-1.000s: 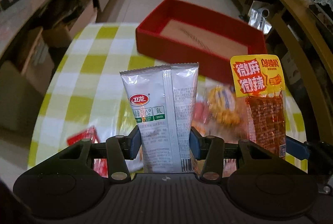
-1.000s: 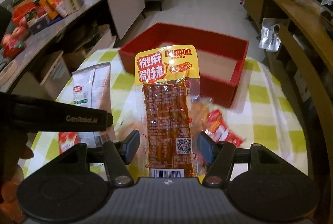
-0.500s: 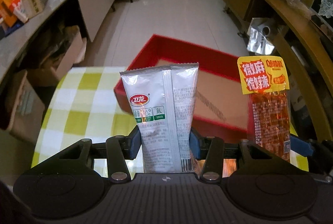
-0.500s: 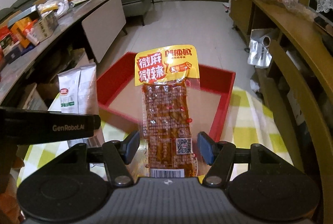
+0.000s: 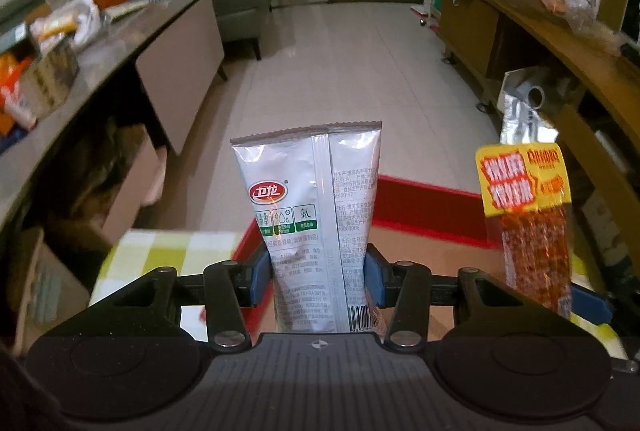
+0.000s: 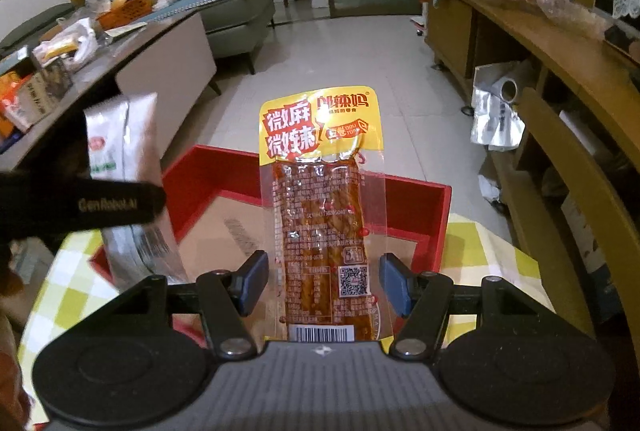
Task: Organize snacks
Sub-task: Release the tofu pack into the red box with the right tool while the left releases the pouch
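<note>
The silver packet at the centre of the left wrist view bears a red oval logo reading 卫龙. The yellow-topped packet reads 微麻微辣. At left, the black arm reads GenRobot.AI.

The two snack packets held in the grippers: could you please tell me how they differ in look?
The silver packet is opaque foil, so its contents are hidden; the yellow-topped packet has a clear body showing reddish-brown strips. The silver packet carries a small red oval logo; the yellow-topped packet bears large red and white characters on a yellow header. The silver packet looks wider, the yellow-topped one narrower. Both stand upright, each clamped near its bottom, above the red tray.
</note>
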